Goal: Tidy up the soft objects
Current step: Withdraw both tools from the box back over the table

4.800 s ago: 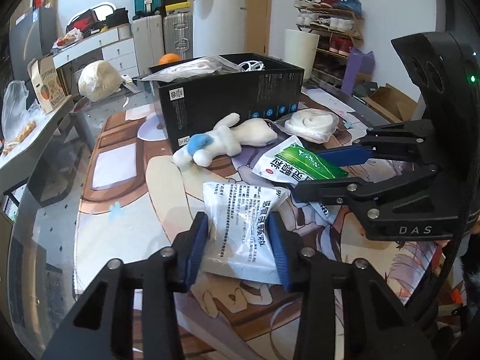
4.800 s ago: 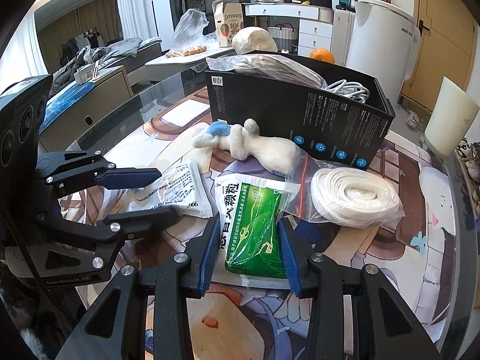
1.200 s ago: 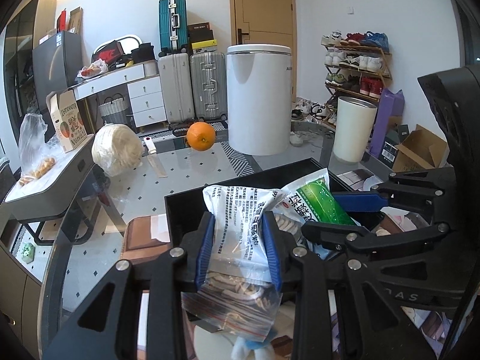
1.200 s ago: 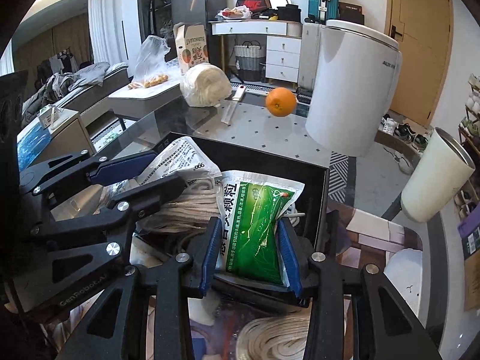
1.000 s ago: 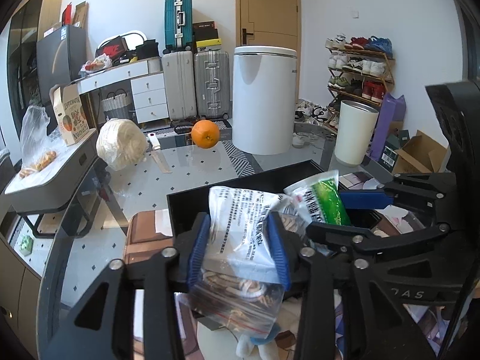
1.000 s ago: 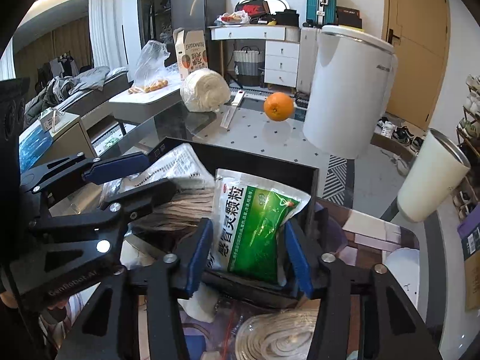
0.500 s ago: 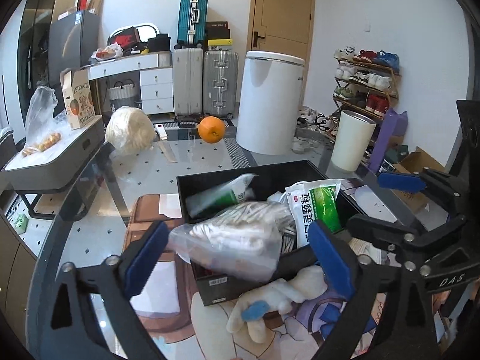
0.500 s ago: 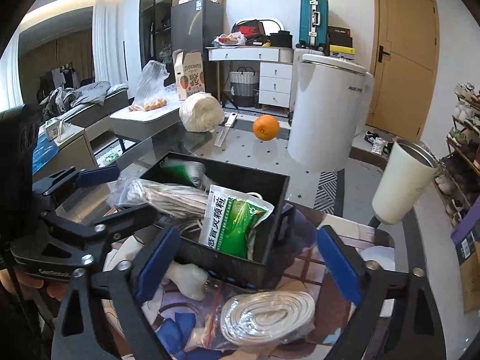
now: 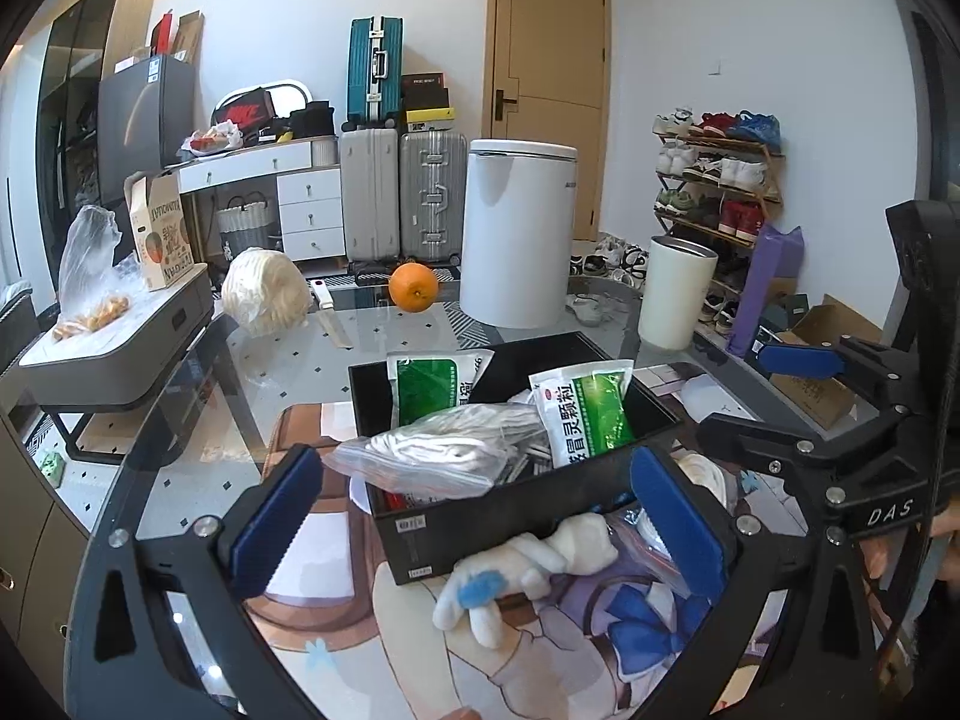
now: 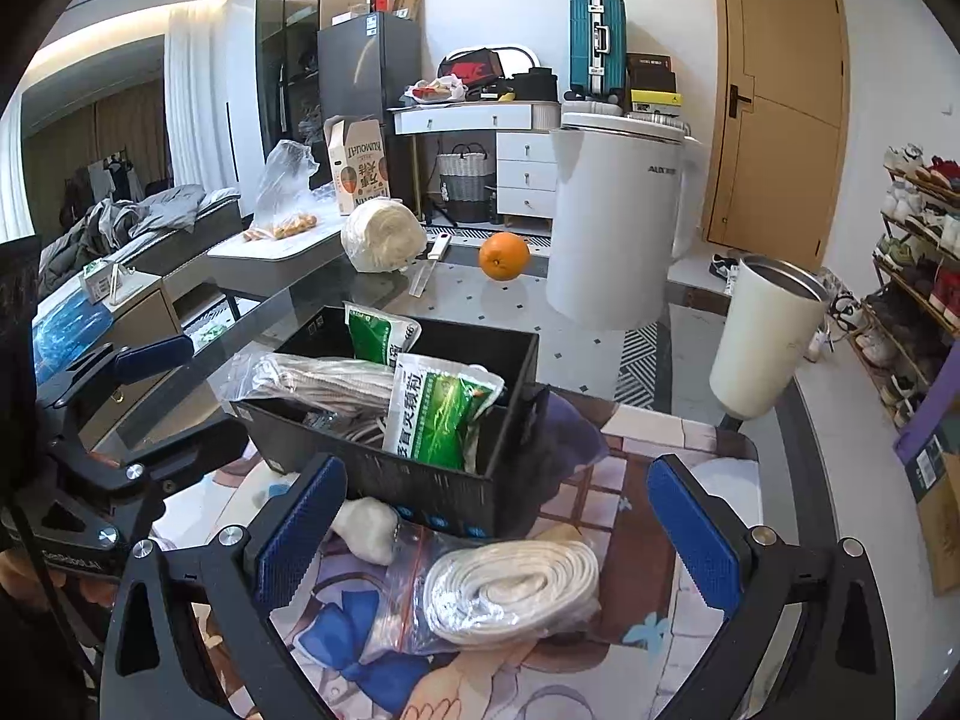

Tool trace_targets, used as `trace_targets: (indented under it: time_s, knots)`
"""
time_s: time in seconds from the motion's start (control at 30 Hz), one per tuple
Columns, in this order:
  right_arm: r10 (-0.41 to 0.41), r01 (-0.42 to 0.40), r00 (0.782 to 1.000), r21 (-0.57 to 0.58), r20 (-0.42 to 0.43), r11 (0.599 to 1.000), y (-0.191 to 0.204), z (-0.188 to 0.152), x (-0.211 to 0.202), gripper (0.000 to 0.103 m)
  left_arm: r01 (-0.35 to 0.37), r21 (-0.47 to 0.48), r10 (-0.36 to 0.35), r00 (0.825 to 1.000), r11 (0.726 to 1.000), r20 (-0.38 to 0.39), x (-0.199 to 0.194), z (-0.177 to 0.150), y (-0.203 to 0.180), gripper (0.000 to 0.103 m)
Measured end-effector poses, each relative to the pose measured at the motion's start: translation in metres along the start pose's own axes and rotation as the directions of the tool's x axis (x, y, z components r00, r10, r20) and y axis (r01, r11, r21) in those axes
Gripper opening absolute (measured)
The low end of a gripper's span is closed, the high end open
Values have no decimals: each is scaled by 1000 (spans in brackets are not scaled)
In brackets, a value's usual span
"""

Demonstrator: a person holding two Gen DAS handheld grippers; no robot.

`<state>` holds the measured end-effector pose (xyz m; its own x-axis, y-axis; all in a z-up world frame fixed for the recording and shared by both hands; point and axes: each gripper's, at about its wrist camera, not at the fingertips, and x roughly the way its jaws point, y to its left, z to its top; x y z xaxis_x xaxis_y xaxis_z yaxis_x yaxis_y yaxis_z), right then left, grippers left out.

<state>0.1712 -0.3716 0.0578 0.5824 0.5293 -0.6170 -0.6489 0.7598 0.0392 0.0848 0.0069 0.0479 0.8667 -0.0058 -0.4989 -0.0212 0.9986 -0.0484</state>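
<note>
Plush toy [image 9: 528, 564], at six o'clock of the black box [image 9: 516, 498], looks light and squashy; pinch its torso. Both hand-held grippers [image 9: 474, 522] [image 10: 498, 540] gape wide, empty.

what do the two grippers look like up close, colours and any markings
Both are black angular frames with silver screws. Each finger carries a ridged blue pad. The right gripper has white "DAS" lettering on its body; the left gripper has white lettering too, partly cut off.

Packets [image 9: 591, 414] in box [image 9: 510, 510]
</note>
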Motion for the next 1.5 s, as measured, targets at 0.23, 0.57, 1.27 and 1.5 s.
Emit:
trace_targets:
  time_s: [0.23, 0.57, 1.27, 1.5]
  knots:
    - [-8, 8, 1000, 38, -13, 999, -13, -11, -10, 102, -25, 2, 25, 1000, 1000, -18, -3, -11, 2, 103]
    - [6, -4, 994, 24, -109, 1000, -21, -28, -4, 102, -47, 29, 49, 996, 998, -75, 2, -32, 3, 103]
    - [-8, 9, 966, 0, -257, 1000, -31, -51, 29, 102, -52, 17, 53, 992, 999, -116, 11, -40, 13, 103]
    - [-29, 24, 957, -18, -290, 1000, -33, -58, 39, 102, -52, 17, 54, 990, 999, -128, 13, -40, 13, 103]
